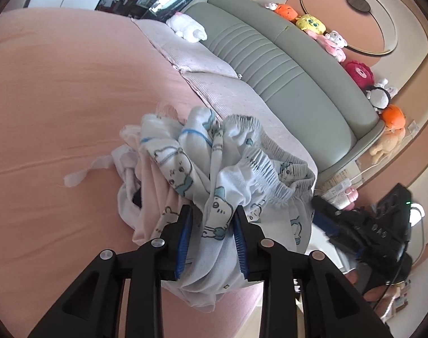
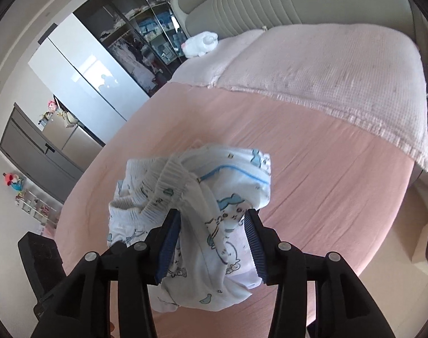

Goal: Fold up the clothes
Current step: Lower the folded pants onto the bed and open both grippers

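Between blue pads, bunched garment (image 2: 211,225), shape unclear

bare pink sheet (image 2: 312,152) ahead, crumpled clothes (image 1: 214,169) blocking

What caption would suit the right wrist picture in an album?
Right tongs bunching white cartoon-print shorts above a pink bedsheet.
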Motion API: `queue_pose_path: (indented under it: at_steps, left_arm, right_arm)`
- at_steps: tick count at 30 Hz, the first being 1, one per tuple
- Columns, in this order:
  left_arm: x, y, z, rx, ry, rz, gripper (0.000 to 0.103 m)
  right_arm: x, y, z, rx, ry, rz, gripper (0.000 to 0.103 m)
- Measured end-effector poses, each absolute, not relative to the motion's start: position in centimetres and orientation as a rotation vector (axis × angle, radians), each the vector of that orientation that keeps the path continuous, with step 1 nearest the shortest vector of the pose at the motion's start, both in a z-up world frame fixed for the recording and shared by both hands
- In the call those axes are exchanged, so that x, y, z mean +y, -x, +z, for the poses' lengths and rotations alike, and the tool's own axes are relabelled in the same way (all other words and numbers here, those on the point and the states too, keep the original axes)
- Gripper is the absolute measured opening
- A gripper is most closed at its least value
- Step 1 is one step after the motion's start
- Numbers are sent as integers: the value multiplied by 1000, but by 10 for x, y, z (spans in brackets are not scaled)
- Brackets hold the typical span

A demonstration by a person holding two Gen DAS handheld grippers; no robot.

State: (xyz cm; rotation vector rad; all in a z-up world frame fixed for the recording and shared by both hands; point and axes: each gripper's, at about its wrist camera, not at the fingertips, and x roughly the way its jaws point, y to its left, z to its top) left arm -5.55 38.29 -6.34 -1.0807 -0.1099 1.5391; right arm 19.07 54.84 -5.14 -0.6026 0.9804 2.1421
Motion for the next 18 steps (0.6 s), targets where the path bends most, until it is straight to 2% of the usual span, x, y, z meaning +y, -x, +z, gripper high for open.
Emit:
queue_pose_path:
  at_steps: [5, 10, 11, 13, 14, 15, 16, 18]
  left_arm:
    - [364, 63, -42, -174, 1030, 1584, 26]
    - [347, 65, -25, -226, 1011, 1609, 27]
    - [344, 63, -23, -233, 1015, 1618, 31]
    - [336, 59, -18, -240, 1017, 1642, 56]
    - [333, 56, -16, -241, 1017, 1655, 83]
    - [329, 53, -13, -242, 1016, 1668, 89]
    - [325, 50, -11, -243, 1016, 1680, 89]
    - [320, 41, -3, -213, 997, 1696, 90]
  right_arm:
    - [528, -185, -18, 772, 603, 2182, 47]
    - [505, -163, -11, 737, 665, 2247, 47]
    - [501, -160, -10, 725, 680, 2239, 47]
    - [492, -159, -9, 697, 705, 2211, 51]
    - [487, -158, -8, 683, 718, 2197, 55]
    - [482, -157, -7, 670, 730, 2182, 64]
    - [477, -156, -6, 656, 742, 2168, 74]
    - [468, -154, -4, 628, 765, 2139, 81]
